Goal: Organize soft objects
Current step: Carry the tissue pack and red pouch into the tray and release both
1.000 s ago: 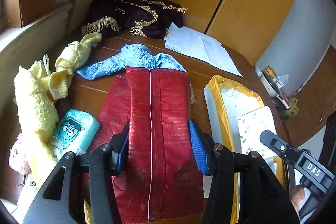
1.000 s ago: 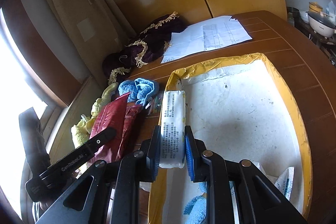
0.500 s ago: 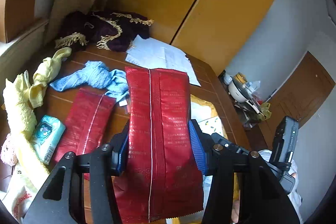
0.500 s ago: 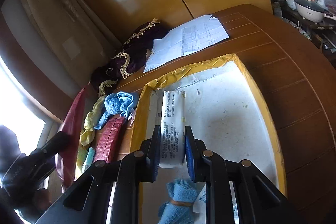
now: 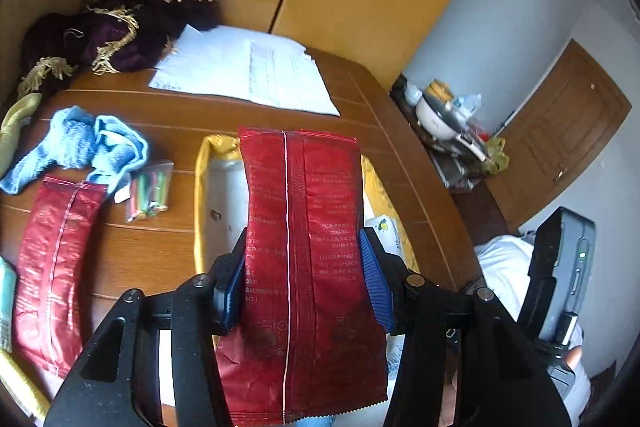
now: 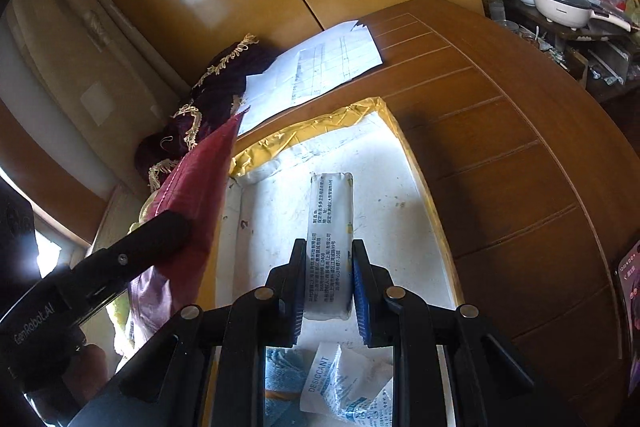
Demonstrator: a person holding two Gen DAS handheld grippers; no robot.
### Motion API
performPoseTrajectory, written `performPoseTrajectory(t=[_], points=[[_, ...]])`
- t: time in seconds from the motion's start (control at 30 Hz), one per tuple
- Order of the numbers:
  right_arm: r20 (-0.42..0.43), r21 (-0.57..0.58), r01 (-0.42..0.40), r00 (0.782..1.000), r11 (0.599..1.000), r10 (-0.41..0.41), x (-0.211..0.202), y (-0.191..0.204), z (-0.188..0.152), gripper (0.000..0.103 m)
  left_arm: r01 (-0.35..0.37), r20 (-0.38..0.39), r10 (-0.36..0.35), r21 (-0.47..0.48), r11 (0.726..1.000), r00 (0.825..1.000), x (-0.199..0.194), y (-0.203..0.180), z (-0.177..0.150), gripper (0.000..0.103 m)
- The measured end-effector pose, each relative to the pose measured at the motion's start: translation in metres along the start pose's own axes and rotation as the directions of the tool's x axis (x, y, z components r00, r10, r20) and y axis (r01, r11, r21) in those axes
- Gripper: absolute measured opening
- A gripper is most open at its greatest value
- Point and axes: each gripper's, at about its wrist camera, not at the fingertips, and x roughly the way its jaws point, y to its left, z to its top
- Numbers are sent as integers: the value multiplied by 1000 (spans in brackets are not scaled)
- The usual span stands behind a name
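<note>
My left gripper [image 5: 302, 279] is shut on a long red foil packet [image 5: 304, 259], held in the air over the yellow-rimmed white tray [image 5: 202, 195]. From the right wrist view that same red packet [image 6: 192, 203] hangs at the tray's left edge. My right gripper [image 6: 326, 287] is shut on a white tissue pack [image 6: 330, 227] with printed text, just above the tray floor [image 6: 392, 211]. A second red packet [image 5: 52, 267] lies on the table at left, next to a blue towel [image 5: 76, 147] and a small bag of coloured sticks [image 5: 150, 191].
White papers [image 5: 248, 71] and a dark purple fringed cloth [image 5: 116, 27] lie at the table's far side. A desiccant sachet [image 6: 340, 383] and a blue cloth [image 6: 280, 375] lie in the tray's near end. A cluttered side shelf with a pot [image 6: 560, 3] stands beyond the table.
My left gripper has lifted the red packet off the second one and carried it right, over the tray. My right gripper has moved further over the tray with the tissue pack.
</note>
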Motion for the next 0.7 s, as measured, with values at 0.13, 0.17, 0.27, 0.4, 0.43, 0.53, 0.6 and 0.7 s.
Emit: performPoseTrajectory(t=[0.13, 0.17, 0.27, 0.4, 0.43, 0.53, 0.6, 0.7], points=[[-6, 19, 2, 1000, 1000, -2, 4, -9, 0, 21, -21, -37, 22, 14, 1000, 999, 17, -5, -3, 49], [-6, 22, 4, 1000, 1000, -3, 4, -10, 1, 21, -26, -48, 27, 20, 999, 999, 21, -5, -2, 49], [-11, 29, 9, 1000, 1000, -9, 6, -12, 1, 21, -39, -73, 41, 31, 999, 997, 30, -5, -2, 49], [-22, 25, 27, 999, 999, -26, 9, -12, 0, 21, -59, -107, 62, 32, 998, 992, 43, -5, -2, 49], [-22, 28, 27, 999, 999, -27, 9, -12, 1, 22, -62, -117, 65, 31, 998, 991, 47, -4, -4, 49], [-17, 22, 46, 999, 999, -46, 9, -10, 0, 25, -74, -135, 76, 22, 997, 988, 55, -1, -6, 50], [-12, 21, 41, 999, 999, -41, 9, -10, 0, 25, -72, -129, 75, 25, 997, 989, 53, 0, -6, 50], [9, 35, 43, 999, 998, -43, 5, -11, -1, 27, -53, -74, 55, 31, 998, 996, 41, 0, -3, 56]])
